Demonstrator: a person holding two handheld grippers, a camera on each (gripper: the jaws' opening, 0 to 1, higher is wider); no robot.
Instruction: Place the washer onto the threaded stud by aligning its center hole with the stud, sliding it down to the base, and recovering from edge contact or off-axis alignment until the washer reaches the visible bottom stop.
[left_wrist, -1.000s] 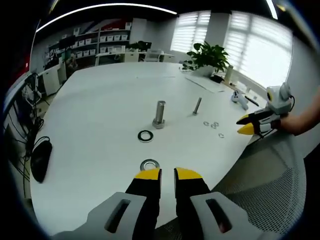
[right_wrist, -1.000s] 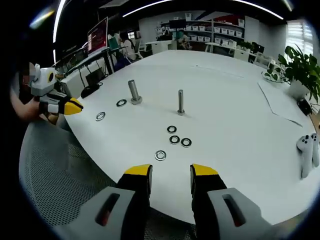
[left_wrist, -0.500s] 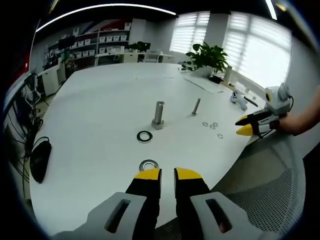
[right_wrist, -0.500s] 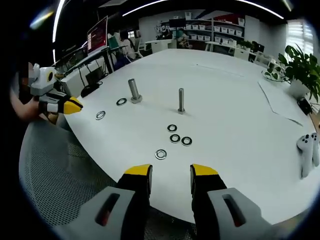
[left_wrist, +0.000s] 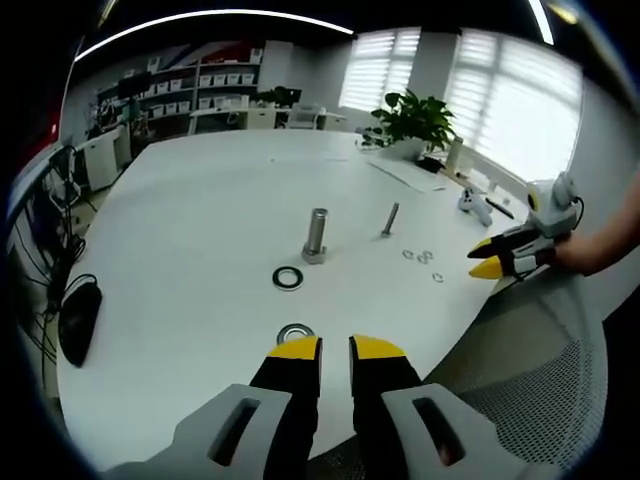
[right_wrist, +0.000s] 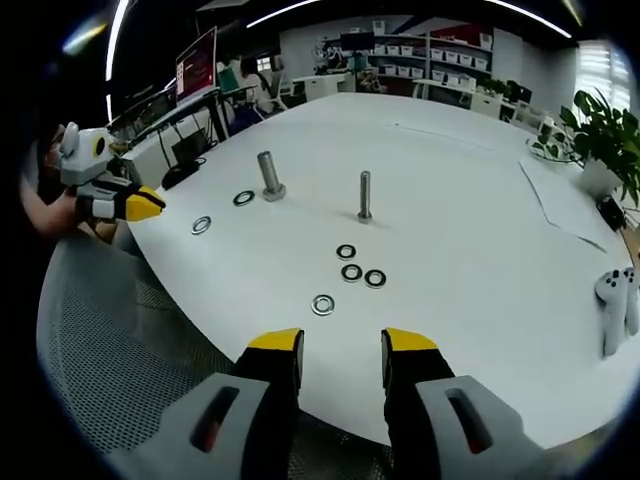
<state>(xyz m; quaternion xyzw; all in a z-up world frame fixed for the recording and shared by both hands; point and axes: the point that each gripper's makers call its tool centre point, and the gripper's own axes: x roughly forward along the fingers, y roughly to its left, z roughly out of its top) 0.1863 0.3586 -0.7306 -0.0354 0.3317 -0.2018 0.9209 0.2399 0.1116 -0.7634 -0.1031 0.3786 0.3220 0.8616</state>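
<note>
Washers (right_wrist: 350, 272) lay flat on the table (right_wrist: 470, 220), just short of the thin stud (right_wrist: 364, 196). They looked light, stiff, slippery; best pinched across the rim. Right gripper (right_wrist: 339, 342) stood open and empty, left gripper (left_wrist: 335, 346) narrow and empty.

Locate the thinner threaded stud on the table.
In the right gripper view, the thinner stud stands upright mid-table, right of the thicker stud, just beyond a cluster of three washers.
</note>
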